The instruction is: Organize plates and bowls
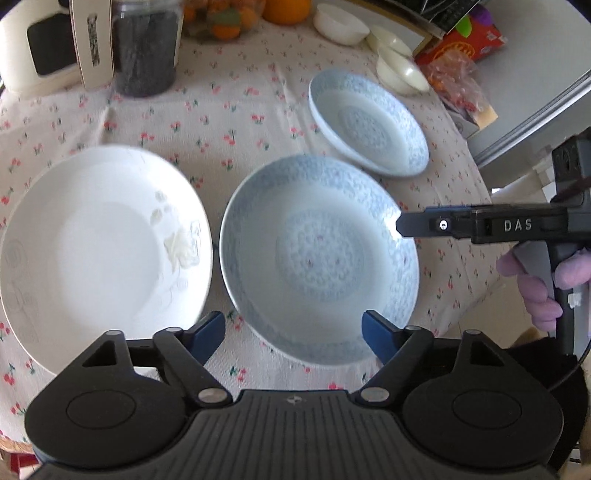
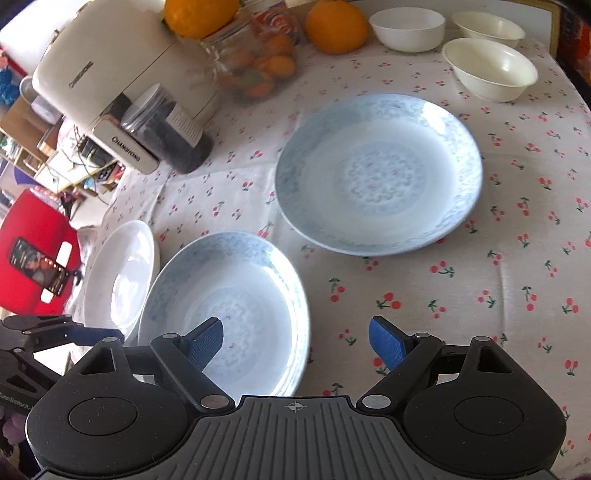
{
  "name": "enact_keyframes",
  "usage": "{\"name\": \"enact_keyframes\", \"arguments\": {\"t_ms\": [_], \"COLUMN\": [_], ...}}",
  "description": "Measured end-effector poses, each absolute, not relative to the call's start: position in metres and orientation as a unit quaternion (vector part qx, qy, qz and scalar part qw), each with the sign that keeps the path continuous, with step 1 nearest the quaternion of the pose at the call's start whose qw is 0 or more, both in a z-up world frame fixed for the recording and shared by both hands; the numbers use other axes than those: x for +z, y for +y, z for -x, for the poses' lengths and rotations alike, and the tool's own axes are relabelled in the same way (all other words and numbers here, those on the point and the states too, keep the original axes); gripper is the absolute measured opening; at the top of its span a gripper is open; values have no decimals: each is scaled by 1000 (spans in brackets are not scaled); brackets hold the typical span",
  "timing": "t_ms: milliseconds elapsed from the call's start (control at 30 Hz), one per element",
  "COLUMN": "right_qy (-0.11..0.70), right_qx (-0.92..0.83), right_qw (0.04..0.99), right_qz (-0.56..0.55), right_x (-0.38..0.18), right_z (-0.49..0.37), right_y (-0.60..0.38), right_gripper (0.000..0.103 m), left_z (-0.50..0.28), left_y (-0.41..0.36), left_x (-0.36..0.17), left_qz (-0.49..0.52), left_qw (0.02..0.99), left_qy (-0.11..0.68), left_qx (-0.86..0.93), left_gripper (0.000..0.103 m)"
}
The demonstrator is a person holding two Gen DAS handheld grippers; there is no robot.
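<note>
A round surface (image 2: 480, 280) is covered by a white tablecloth printed with small red cherries. Three plates lie on it in a rough row: a white plate (image 1: 103, 243) with a faint embossed pattern at the left, a blue-patterned plate (image 1: 317, 254) in the middle, and a second blue-patterned plate (image 2: 376, 177) further back to the right, apart from the other two.

The left gripper (image 1: 293, 330) hovers just over the near rim of the middle plate; its jaws stand apart with that rim between the blue pads, and nothing is gripped. The right gripper (image 2: 295, 339) also has its jaws wide apart and empty; its left pad lies over the middle plate and its right pad over bare cloth. In the left wrist view its tip reaches toward that plate's right rim, held by a hand (image 1: 535, 284) in a purple glove.

Three empty white bowls (image 2: 487, 66) sit apart from one another at the far edge. Beside them are two oranges (image 2: 336, 26) and a clear container (image 2: 255, 66) of small fruit, blurred. A dark-filled jar (image 2: 173, 133) stands against a cream appliance (image 2: 110, 85). The left wrist view is softly blurred, and the white plate is cut off at its left edge.
</note>
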State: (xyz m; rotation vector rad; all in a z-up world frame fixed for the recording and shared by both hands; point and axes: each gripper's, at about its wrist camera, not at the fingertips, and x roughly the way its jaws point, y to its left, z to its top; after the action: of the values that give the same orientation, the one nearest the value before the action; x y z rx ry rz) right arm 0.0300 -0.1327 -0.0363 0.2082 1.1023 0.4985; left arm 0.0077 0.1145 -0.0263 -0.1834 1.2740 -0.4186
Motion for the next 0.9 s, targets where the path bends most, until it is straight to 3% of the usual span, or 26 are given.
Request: {"name": "enact_keyframes", "arguments": {"t_ms": [500,600,667,733,900], "right_qy": [508,509,513,519,515], "right_qx": [249,250,252,253,247], "right_qw": [819,818,815,811,818], "right_qz": [-101,-99,-98,-96,-69], "right_x": [-47,-50,-54,-58,-61], "right_z": [-32,-32,-32,-32,-29], "right_y": [-123,-122,-120,-117,-112], "right_gripper": [85,72,51,40,32], "left_z": [-11,-10,-10,-10,-9], "left_y": [114,113,112,111,113], "left_x": [-51,-55,-54,-53,-53], "left_qz": [113,111,107,102,96], "left_qw": [767,767,771,772,775], "left_qy": [609,612,608,608,606], "left_qx": [-165,-159,-158,-157,-150], "left_gripper": [38,31,30,29,22]}}
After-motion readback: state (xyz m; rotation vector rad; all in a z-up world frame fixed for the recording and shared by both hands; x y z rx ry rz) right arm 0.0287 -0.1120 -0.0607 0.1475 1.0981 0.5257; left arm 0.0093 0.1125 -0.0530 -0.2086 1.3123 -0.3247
